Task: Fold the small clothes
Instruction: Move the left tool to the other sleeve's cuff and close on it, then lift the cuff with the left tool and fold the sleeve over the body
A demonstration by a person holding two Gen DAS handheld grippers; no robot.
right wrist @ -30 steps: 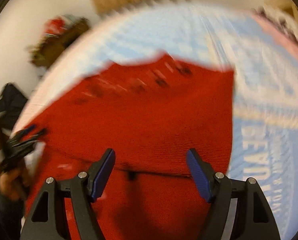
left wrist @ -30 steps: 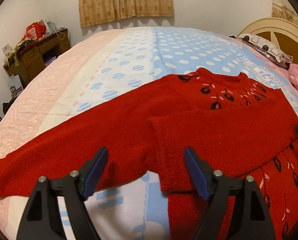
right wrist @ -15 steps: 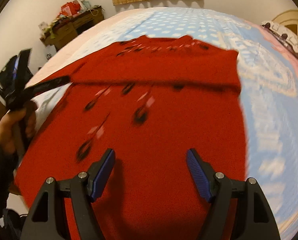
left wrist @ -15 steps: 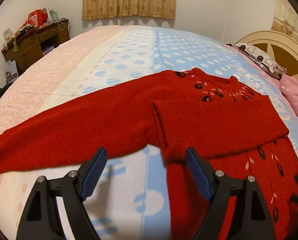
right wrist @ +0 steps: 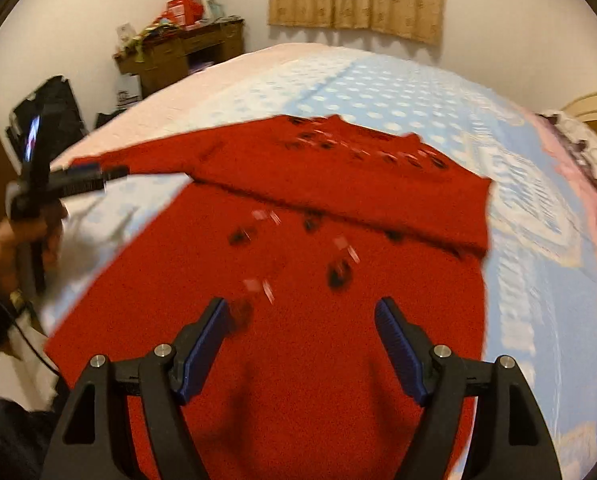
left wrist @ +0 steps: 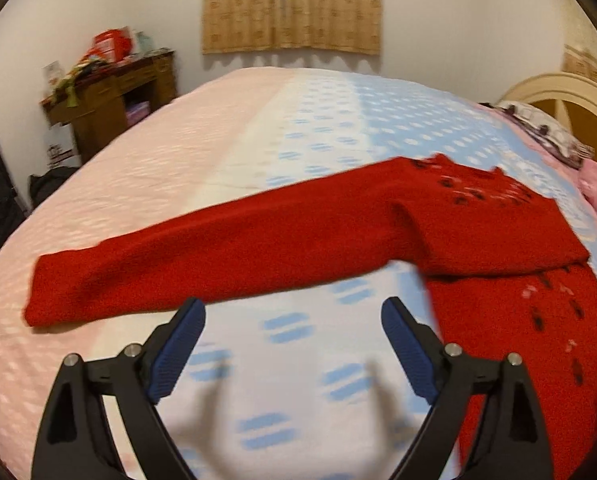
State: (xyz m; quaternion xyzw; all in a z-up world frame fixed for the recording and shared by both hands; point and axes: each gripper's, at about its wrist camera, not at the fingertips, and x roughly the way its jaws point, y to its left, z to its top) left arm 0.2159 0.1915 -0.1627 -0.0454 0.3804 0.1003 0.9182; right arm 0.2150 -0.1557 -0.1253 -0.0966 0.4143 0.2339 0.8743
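Observation:
A red knit sweater (left wrist: 478,232) with black and white motifs lies flat on the bed. One sleeve is folded across its chest; the other sleeve (left wrist: 186,264) stretches out flat to the left. My left gripper (left wrist: 293,332) hovers over bare bedspread just in front of that outstretched sleeve, its jaws opening, nothing between them. My right gripper (right wrist: 302,332) hangs open above the sweater's lower body (right wrist: 298,320), empty. In the right wrist view the left gripper (right wrist: 86,178) shows at the left edge, held in a hand.
The bedspread (left wrist: 306,132) is pink, white and blue with dots. A cluttered wooden desk (left wrist: 110,96) stands at the back left by the wall. A cream headboard (left wrist: 570,100) and pillows (left wrist: 546,132) are at the right. A curtain (left wrist: 290,4) hangs on the far wall.
My left gripper has drawn back and to the left, from over the folded sleeve to the bedspread before the long sleeve, and spread wider. My right gripper pulled back over the sweater's lower part.

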